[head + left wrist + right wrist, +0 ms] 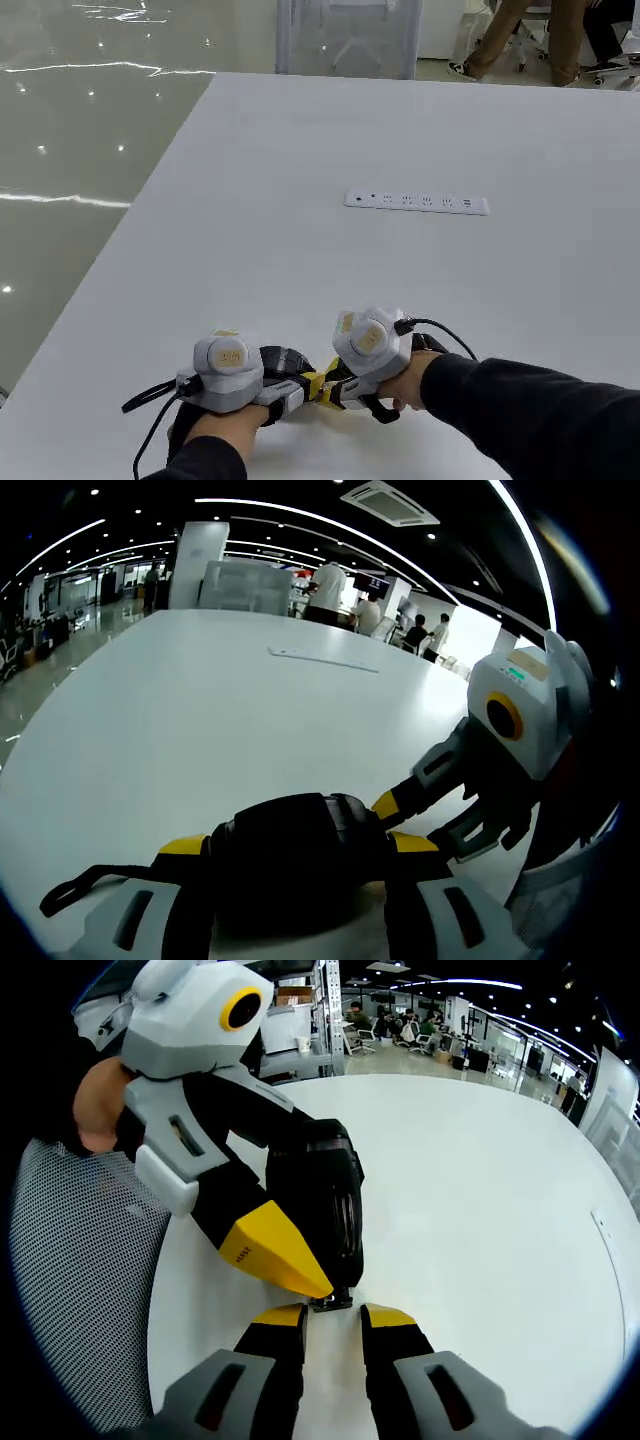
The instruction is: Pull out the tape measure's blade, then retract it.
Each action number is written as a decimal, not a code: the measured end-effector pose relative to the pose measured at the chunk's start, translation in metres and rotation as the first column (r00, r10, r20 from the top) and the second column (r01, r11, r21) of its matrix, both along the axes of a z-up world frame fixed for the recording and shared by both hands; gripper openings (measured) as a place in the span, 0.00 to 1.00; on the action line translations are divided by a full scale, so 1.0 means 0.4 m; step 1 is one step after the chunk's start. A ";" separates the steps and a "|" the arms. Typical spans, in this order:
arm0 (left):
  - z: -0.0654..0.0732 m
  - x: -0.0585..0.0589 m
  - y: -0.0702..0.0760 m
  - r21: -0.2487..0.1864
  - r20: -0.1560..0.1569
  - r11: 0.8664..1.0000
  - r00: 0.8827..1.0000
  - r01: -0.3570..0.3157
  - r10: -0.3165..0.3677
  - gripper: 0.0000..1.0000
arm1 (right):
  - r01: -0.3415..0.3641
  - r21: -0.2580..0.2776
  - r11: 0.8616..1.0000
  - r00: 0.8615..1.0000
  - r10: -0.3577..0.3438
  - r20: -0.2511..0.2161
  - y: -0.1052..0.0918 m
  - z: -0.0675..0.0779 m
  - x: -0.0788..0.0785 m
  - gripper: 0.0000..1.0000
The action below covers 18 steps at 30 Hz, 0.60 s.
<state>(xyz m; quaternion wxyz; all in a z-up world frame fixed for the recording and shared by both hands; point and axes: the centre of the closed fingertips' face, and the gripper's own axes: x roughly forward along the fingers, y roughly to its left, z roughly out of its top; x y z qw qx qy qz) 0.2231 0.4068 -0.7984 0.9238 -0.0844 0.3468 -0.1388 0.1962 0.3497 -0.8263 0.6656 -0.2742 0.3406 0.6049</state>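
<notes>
A black tape measure (295, 872) with a ribbed case lies low over the white table, and my left gripper (300, 842) is shut on it, yellow fingertips at either side. Its black wrist strap (85, 885) trails to the left. In the right gripper view the case (318, 1205) sits straight ahead, with the blade's metal end hook (331, 1302) poking out toward me. My right gripper (333, 1316) has its yellow tips pinched around that hook. No blade length shows. In the head view both grippers meet near the table's front edge, left (308, 384) and right (330, 388).
A white power strip (416, 201) lies further back on the white table (400, 130). The table's left edge drops to a glossy floor (70, 150). A cable (445, 331) runs from the right gripper. A seated person's legs (520, 35) show beyond the far edge.
</notes>
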 end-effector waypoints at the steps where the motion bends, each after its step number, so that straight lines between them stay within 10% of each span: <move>1: 0.005 0.000 0.000 -0.004 0.003 1.000 1.000 0.003 -0.003 0.69 | 0.008 -0.001 1.000 1.000 -0.008 0.001 -0.006 0.001 0.001 0.21; 7: 0.060 0.024 -0.017 -0.074 0.081 0.994 0.994 0.082 -0.076 0.95 | 0.041 0.006 0.999 0.999 -0.041 0.025 -0.055 0.015 0.001 0.25; 9: 0.083 0.004 -0.061 -0.166 0.087 0.968 0.981 0.187 -0.175 1.00 | 0.048 0.021 0.999 0.998 -0.048 0.035 -0.077 0.029 0.000 0.27; 13: 0.068 -0.033 -0.047 -0.084 0.069 0.951 0.954 0.298 -0.293 1.00 | 0.098 0.052 0.994 0.994 -0.100 0.045 -0.124 0.059 0.008 0.31; 18: 0.077 -0.040 0.011 -0.094 0.088 0.956 0.959 0.277 -0.269 1.00 | 0.171 0.090 0.981 0.983 -0.177 0.053 -0.186 0.093 0.010 0.39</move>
